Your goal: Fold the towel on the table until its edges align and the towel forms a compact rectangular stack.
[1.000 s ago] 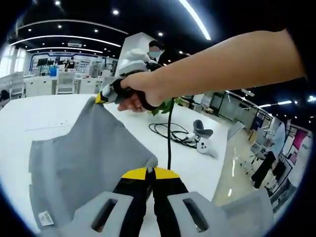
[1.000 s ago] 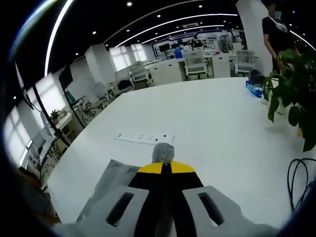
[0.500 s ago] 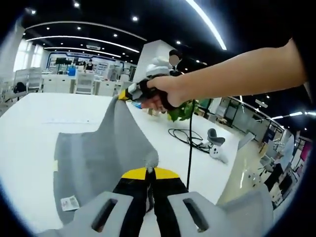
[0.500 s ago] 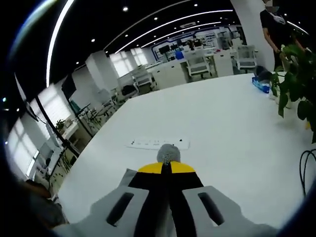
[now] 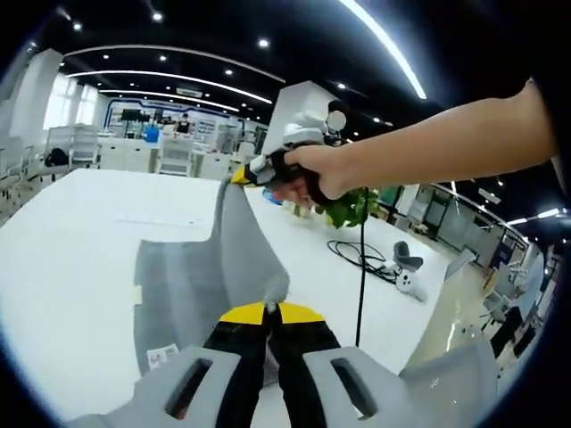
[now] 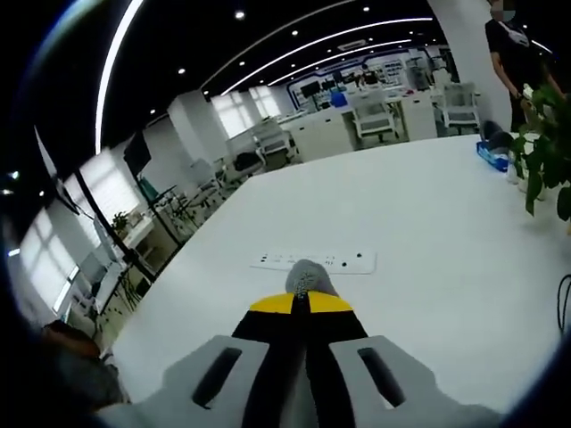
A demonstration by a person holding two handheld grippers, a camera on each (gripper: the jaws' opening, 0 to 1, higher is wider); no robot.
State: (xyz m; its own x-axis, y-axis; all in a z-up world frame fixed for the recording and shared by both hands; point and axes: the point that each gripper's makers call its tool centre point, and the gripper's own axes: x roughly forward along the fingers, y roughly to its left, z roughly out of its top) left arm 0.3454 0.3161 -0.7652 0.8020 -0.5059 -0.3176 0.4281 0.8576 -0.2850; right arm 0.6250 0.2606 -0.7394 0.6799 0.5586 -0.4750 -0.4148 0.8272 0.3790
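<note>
Left gripper, bottom centre of the left gripper view: jaws together, clamped on a corner of the grey towel, a tuft of cloth poking out above the yellow tips. The towel runs from there up the centre-left of the frame to a second raised corner held by the right gripper, which comes in from the right at upper centre in the person's hand, bare forearm across the upper right. Between the two held corners the cloth is lifted into a ridge; its lower left part lies flat on the white table, with a small white label near the bottom-left edge. Black cable and a white controller sit on the table at right, green plant behind the hand. In the right gripper view, right gripper at bottom centre, jaws together on a grey towel corner bunched just above the tips. White power strip lies on the table just beyond, apart from the towel. Plant leaves at the right edge, a person standing behind them at upper right.
</note>
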